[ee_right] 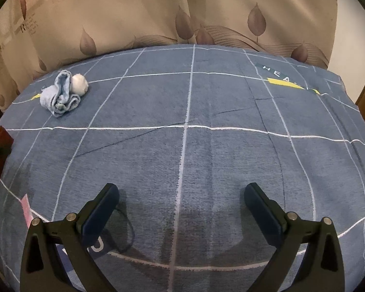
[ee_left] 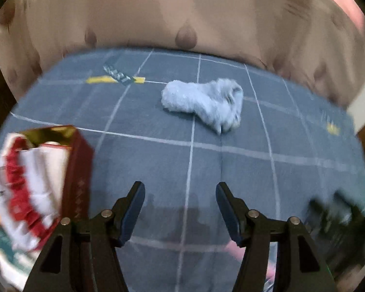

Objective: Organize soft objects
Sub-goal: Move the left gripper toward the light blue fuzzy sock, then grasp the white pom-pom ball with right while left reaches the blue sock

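Left wrist view: your left gripper (ee_left: 180, 209) stands wide open with nothing between its fingers, and the pale blue sock bundle (ee_left: 204, 102) lies on the far middle of the blue checked sheet (ee_left: 231, 170). Judge it light, limp and compressible; pinch across its thick rolled middle, not a loose cuff. Right wrist view: your right gripper (ee_right: 182, 209) is likewise open and empty. Sheet print reads "HEA"; the curtain (ee_right: 133, 12) shows "love".

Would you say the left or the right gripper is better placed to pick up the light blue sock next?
Probably the left gripper: the light blue sock lies almost straight ahead of its open jaws. From the right gripper it sits far off to the left.
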Available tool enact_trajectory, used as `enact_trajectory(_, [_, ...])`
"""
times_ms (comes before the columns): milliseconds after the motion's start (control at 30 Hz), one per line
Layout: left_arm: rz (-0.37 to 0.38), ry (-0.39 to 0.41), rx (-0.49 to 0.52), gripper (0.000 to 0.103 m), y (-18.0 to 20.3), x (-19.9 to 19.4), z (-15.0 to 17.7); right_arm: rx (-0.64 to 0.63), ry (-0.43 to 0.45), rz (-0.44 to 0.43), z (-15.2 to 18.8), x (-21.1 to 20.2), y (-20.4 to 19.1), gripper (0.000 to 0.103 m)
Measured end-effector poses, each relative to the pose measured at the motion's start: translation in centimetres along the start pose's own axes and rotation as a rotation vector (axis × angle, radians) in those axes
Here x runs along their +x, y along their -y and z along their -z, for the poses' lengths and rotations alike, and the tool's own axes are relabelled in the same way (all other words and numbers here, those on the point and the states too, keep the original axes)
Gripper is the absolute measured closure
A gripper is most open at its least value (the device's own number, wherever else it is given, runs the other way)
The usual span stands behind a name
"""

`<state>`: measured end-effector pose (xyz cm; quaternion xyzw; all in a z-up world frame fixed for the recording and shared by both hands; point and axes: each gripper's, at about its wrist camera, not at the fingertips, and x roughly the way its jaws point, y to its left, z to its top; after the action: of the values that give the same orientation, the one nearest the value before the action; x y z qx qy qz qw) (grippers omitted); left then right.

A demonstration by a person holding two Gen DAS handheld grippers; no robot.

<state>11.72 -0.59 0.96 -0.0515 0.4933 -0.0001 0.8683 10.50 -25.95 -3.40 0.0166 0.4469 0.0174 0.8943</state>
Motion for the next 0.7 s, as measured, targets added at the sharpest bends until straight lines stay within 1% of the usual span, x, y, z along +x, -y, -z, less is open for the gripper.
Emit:
enact_trajectory(33, [0.036, -0.02, -0.047, 0.041, -0.6, 0.8, -1.1, 0.001, 0.002, -0.005, 0.0, 0.0, 0.0, 0.0])
enact_trajectory(100, [0.059, -0.039, -0.108, 0.041, -1.2, 1.9, -2.6, 0.004, 0.007, -0.016, 0.0, -0.1, 0.1, 0.0])
enact_trajectory(167, [0.103, -0.049, -0.177, 0.041, -2.0, 2.9, -4.4, 0.008, 0.013, -0.026, 0.0, -0.2, 0.1, 0.0])
enact_trajectory(233, [0.113, -0.011, -0.215, 0.041, -2.4, 3.0, -6.5, 0.011, 0.018, -0.035, 0.0, -0.3, 0.2, 0.0])
enact_trajectory(300, [0.108, 0.035, -0.207, 0.041, -1.9, 3.0, -8.6, 0.015, 0.022, -0.041, 0.0, -0.4, 0.3, 0.0])
enact_trajectory(333, [0.093, 0.062, -0.178, 0.041, -1.2, 3.2, -10.0, 0.016, 0.024, -0.044, 0.0, -0.4, 0.3, 0.0])
enact_trajectory(433, [0.013, 0.083, -0.124, 0.041, 0.4, 4.6, -13.4, 0.022, 0.032, -0.05, 0.0, -0.6, 0.5, 0.0])
enact_trajectory(500, [-0.025, 0.073, -0.096, 0.041, 1.1, 5.9, -14.9, 0.026, 0.038, -0.053, -0.1, -0.7, 0.6, 0.0])
enact_trajectory(533, [-0.061, 0.06, -0.079, 0.041, 1.2, 6.8, -15.9, 0.027, 0.039, -0.054, 0.0, -0.8, 0.6, 0.0])
enact_trajectory(567, [-0.078, 0.053, -0.077, 0.041, 1.3, 7.5, -16.5, 0.028, 0.04, -0.055, 0.0, -0.8, 0.6, 0.0])
enact_trajectory(600, [-0.084, 0.043, -0.077, 0.041, 1.2, 8.0, -16.8, 0.03, 0.04, -0.054, 0.0, -0.8, 0.6, 0.0])
enact_trajectory(633, [-0.094, 0.007, -0.071, 0.041, 1.2, 9.1, -17.2, 0.03, 0.04, -0.055, 0.0, -0.8, 0.7, 0.0])
enact_trajectory(667, [-0.116, -0.052, -0.064, 0.041, 1.3, 10.6, -17.5, 0.03, 0.04, -0.057, 0.0, -0.8, 0.7, 0.0])
enact_trajectory(700, [-0.13, -0.089, -0.067, 0.041, 1.2, 11.6, -17.6, 0.03, 0.04, -0.058, -0.1, -0.8, 0.7, 0.0])
